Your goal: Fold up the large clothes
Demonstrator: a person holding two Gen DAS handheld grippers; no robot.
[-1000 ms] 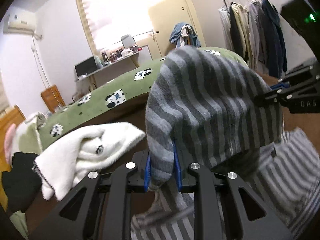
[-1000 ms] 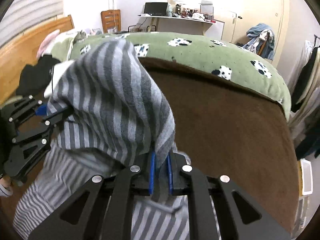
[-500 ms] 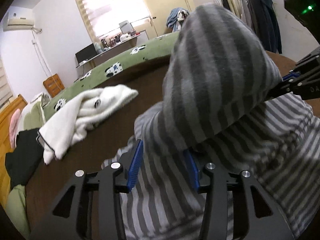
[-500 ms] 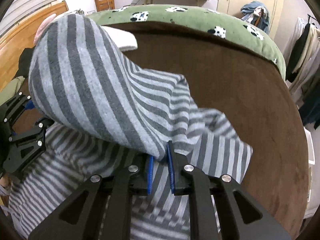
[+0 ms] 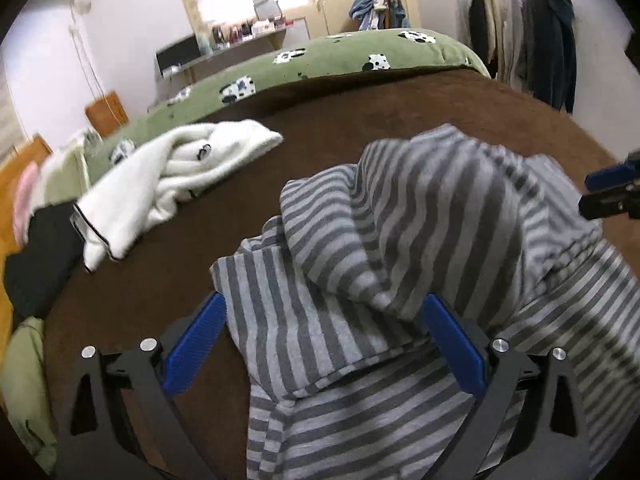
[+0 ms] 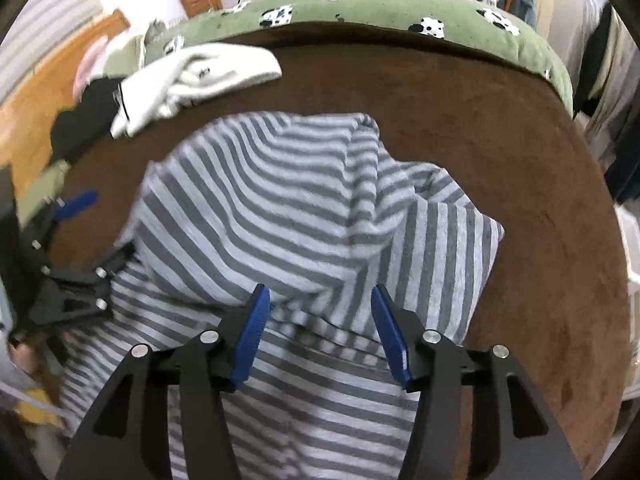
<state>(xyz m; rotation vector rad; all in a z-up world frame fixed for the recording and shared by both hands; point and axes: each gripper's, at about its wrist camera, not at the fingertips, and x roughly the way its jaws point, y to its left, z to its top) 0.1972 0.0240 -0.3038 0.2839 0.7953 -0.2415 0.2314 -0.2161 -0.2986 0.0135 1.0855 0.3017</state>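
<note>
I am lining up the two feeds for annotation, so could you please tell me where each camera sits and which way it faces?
Left wrist: sits on the left gripper, looking forward over its open jaws at the striped garment on the brown blanket; the right gripper's tip shows at right.
Right wrist: sits on the right gripper, jaws open, facing the same garment; the left gripper shows at left.
Shared: striped garment, white garment, green cow-print bedding.

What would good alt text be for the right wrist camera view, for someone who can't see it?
The right gripper hangs open, blue pads spread, over a grey striped garment lying rumpled and partly folded on a brown blanket. The left gripper, also open, sits at the garment's left edge. Behind lie a white garment and a green cow-print quilt.
</note>
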